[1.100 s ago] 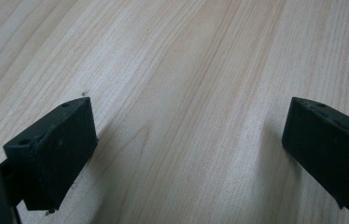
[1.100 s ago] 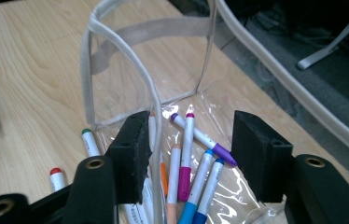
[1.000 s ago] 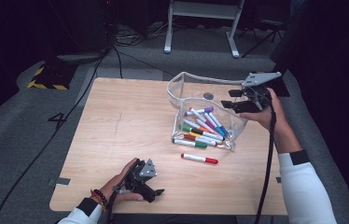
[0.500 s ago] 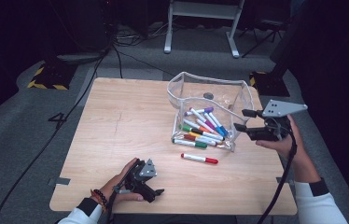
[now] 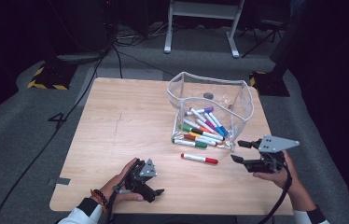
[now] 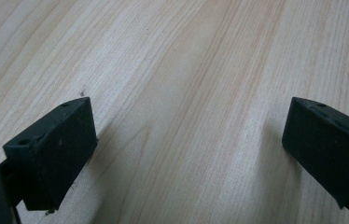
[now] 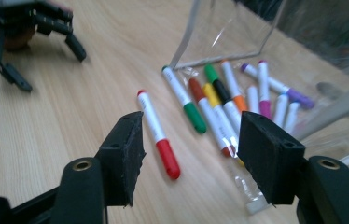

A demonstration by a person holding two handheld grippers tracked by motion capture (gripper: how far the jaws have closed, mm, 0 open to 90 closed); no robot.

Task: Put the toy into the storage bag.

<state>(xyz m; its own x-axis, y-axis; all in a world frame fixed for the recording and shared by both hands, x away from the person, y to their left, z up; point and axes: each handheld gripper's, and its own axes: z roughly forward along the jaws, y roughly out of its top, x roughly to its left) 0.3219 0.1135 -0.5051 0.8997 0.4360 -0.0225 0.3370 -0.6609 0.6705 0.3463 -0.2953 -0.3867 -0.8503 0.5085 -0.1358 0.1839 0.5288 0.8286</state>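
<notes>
A clear plastic pouch [image 5: 240, 105] stands open on the wooden table [image 5: 126, 116], with several coloured markers [image 5: 203, 128] spilling out of its near side. A red-capped white marker [image 5: 199, 158] lies alone on the table in front of it, and it lies just beyond the jaws in the right gripper view [image 7: 158, 133]. My right gripper [image 5: 238, 150] hovers low, right of that marker, pointing left. Its jaws have just been opening and stand open [image 7: 189, 149] with nothing between them. My left gripper [image 5: 155, 192] rests on the table near the front edge, open over bare wood [image 6: 186, 154].
Beyond the table lie grey carpet, black cables [image 5: 112, 51] and a white stand's legs [image 5: 200, 28]. A cable trails from the right gripper [image 5: 280, 200] off the front edge. The left gripper and its hand [image 7: 37, 42] lie far off in the right gripper view.
The right gripper has come down and toward the near right, from beside the pouch's top rim to low over the table right of the red marker. The left gripper has not moved.
</notes>
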